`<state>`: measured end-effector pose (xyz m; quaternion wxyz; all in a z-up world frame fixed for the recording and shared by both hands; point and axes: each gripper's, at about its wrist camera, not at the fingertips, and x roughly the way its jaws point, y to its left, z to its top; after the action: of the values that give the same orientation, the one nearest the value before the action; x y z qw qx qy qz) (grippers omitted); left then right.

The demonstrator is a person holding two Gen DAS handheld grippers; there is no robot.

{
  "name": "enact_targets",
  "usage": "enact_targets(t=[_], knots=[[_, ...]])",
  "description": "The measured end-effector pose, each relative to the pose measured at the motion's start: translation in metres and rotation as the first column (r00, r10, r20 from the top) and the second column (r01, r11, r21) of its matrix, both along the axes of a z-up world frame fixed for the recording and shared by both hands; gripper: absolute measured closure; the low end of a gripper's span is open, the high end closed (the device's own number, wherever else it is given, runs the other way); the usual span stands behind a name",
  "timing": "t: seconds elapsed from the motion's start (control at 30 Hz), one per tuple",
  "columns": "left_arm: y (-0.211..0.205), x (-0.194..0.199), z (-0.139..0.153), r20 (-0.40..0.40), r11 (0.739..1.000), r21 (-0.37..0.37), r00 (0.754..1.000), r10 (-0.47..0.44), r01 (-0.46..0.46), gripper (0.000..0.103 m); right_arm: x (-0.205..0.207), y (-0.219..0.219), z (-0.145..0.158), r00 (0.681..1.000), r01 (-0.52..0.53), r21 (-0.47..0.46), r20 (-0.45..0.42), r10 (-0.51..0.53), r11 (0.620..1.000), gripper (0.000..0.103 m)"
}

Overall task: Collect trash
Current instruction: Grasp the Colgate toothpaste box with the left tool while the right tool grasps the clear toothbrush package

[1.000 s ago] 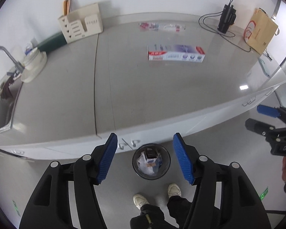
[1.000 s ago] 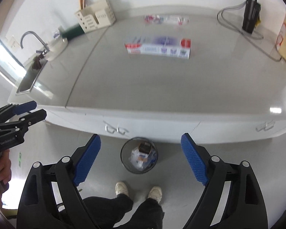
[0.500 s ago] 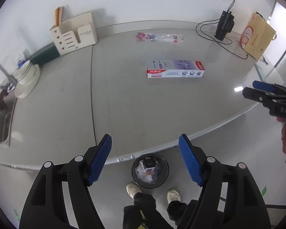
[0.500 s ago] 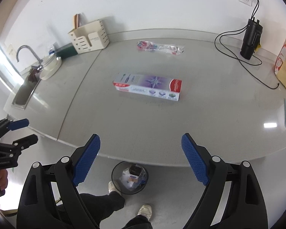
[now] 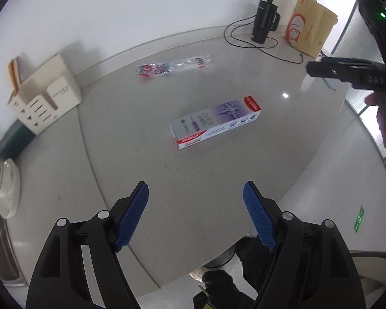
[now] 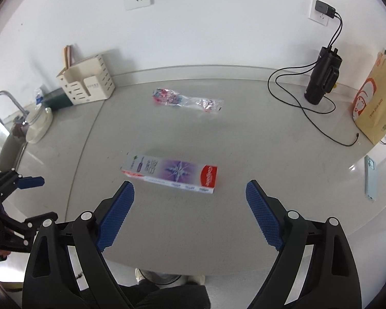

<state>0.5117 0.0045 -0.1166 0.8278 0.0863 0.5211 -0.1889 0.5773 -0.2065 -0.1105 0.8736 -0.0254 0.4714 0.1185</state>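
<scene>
A toothpaste box (image 5: 215, 122) (image 6: 170, 174), white and purple with red ends, lies flat in the middle of the grey counter (image 5: 131, 139). Farther back lies a clear plastic wrapper (image 5: 175, 66) (image 6: 186, 101) with red and blue print. My left gripper (image 5: 195, 200) hovers over the counter's front part, its jaws opening with nothing between them. My right gripper (image 6: 190, 198) is open and empty just in front of the box. Each gripper shows at the other view's edge: the right gripper (image 5: 347, 73) and the left gripper (image 6: 20, 195).
At the back left stand a cream utensil holder (image 6: 86, 83), a white bowl (image 6: 38, 126) and a sink with tap (image 6: 5, 103). At the right are a black cup with cables (image 6: 324, 79), a brown paper bag (image 6: 373, 108) and a phone (image 6: 370, 177). The bin's rim (image 5: 226, 260) peeks from under the counter's edge.
Both grippers have come up and forward from over the floor bin to above the counter. The toothpaste box is now much nearer. The left jaws have spread wider.
</scene>
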Motion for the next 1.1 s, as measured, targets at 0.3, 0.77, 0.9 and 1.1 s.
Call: enact_targets(t=[0.3, 0.77, 0.9, 1.1], knots=[[-0.039, 0.068, -0.042, -0.049, 0.999, 0.040, 0.999, -0.018, 0.020, 0.023, 0.106, 0.000, -0.034, 0.991, -0.132, -0.035, -0.029, 0.131, 0.991, 0.014], [-0.099, 0.153, -0.089, -0.150, 0.973, 0.138, 0.975, -0.164, 0.185, 0.021, 0.242, 0.027, -0.107, 0.878, -0.472, -0.100, -0.142, 0.456, 0.876, 0.013], [-0.113, 0.165, -0.104, -0.189, 0.950, 0.165, 0.954, -0.234, 0.266, 0.020, 0.267, 0.041, -0.131, 0.846, -0.520, -0.083, -0.190, 0.498, 0.850, 0.013], [-0.130, 0.179, -0.116, -0.244, 0.912, 0.166, 0.912, -0.331, 0.376, 0.020, 0.291, 0.060, -0.155, 0.800, -0.579, -0.072, -0.245, 0.548, 0.813, 0.013]])
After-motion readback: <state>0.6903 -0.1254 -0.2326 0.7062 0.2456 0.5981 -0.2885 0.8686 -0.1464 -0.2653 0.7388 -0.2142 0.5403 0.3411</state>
